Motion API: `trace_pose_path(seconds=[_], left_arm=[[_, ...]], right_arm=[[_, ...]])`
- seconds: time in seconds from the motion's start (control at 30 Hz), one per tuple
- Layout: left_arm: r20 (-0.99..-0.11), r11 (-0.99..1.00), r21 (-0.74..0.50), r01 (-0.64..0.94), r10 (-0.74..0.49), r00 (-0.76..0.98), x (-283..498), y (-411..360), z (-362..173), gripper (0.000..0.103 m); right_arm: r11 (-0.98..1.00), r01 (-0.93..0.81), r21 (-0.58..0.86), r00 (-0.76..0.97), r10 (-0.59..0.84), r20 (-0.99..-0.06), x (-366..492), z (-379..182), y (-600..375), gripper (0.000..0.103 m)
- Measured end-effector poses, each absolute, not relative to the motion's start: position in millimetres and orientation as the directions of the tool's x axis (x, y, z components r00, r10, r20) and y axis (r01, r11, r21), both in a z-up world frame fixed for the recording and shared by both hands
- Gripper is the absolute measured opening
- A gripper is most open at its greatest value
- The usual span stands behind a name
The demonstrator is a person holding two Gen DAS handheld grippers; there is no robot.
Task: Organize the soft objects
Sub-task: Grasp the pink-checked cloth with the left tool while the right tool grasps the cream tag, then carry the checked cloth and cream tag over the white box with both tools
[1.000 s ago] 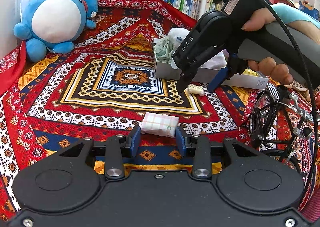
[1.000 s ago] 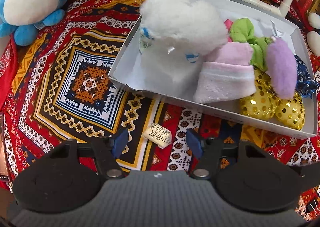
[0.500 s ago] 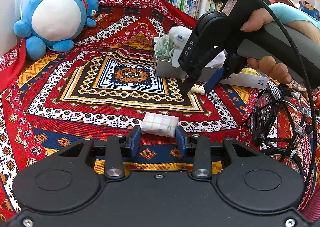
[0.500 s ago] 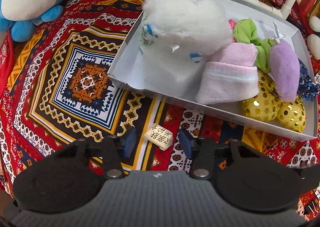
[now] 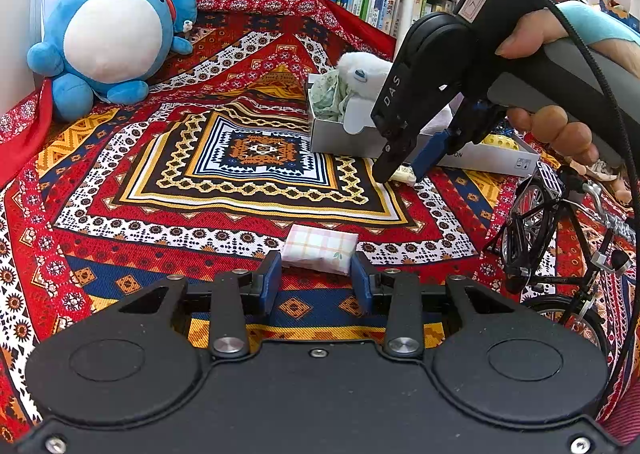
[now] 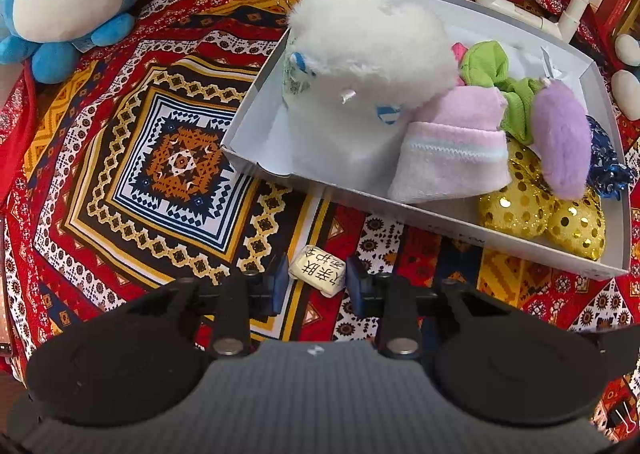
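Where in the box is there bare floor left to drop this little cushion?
Bare floor shows in the white box only at its near-left corner, before the white plush. The right end is packed: pink hat, purple plush, gold sequin balls. The right gripper grips the cushion.

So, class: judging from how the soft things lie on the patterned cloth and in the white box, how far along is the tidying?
Done: the white box already holds a white plush, pink sock, purple plush and gold sequin pieces.
In hand: the right gripper has just closed on the small cream pouch; the left gripper grips the checked packet.
Left: both pieces still lie on the cloth; the blue plush sits outside too.
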State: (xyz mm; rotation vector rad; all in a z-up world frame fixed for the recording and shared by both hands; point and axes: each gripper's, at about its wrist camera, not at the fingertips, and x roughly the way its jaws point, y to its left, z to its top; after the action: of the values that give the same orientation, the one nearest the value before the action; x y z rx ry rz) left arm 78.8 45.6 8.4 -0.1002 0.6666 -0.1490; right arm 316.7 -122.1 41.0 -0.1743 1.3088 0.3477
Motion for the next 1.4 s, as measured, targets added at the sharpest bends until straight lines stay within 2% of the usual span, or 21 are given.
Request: trace_pose_path(seconds=[0.53, 0.93, 1.4], left_arm=[[-0.598, 0.984, -0.143, 0.109, -0.174, 0.782, 78, 47, 14, 0.036], [-0.563, 0.982, -0.148, 0.120, -0.183, 0.806, 76, 46, 37, 0.036], [-0.528, 0.982, -0.118, 0.149, -0.189, 0.828, 83, 32, 66, 0.036]], right_arm=[[0.917, -0.377, 0.129, 0.277, 0.245, -0.929, 299, 76, -136, 0.036], [0.904, -0.383, 0.191, 0.371, 0.340, -0.864, 272, 117, -173, 0.037], [0.906, -0.353, 0.235, 0.423, 0.379, -0.823, 255, 130, -217, 0.037]])
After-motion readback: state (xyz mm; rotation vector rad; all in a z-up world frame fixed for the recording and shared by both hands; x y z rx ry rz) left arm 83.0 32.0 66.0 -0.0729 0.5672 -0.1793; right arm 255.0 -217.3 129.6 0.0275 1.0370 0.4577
